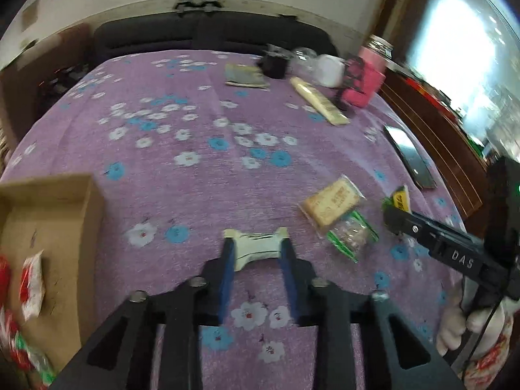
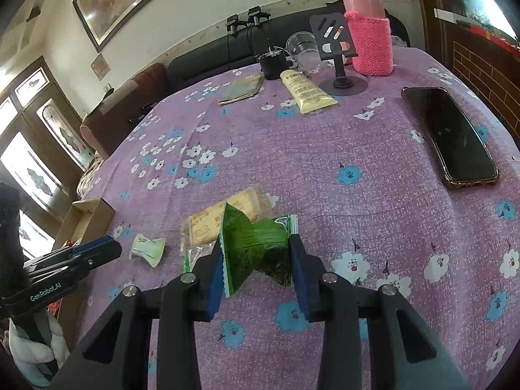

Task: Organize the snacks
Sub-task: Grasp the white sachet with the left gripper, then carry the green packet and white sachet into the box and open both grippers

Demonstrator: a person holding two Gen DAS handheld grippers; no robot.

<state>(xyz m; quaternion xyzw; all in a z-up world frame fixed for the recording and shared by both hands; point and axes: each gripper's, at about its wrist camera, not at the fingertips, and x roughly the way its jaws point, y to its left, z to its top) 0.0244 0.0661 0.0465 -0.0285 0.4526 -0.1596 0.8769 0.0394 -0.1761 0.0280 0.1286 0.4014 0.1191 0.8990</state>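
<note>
The cardboard box [image 1: 48,224] and its red-white packets [image 1: 31,284] are cut off.

The left black hand-held gripper [image 1: 256,250] with blue pads tilts downward, its jaws pinched on a small pale wrapped snack [image 1: 256,247]. The right black hand-held gripper [image 2: 256,253] also tilts downward, clamped on a crumpled green foil packet [image 2: 256,243]. White-gloved hands [image 2: 32,347] hold the handles.

A: Where's everything relative to the cardboard box [image 1: 48,214]?

B: I see red-and-white packets [image 1: 32,284] lying inside it. Right of it lies a crumpled pale wrapper [image 1: 256,245], farther right a tan cracker pack [image 1: 333,204], then a crinkled green packet [image 2: 256,243].
</note>
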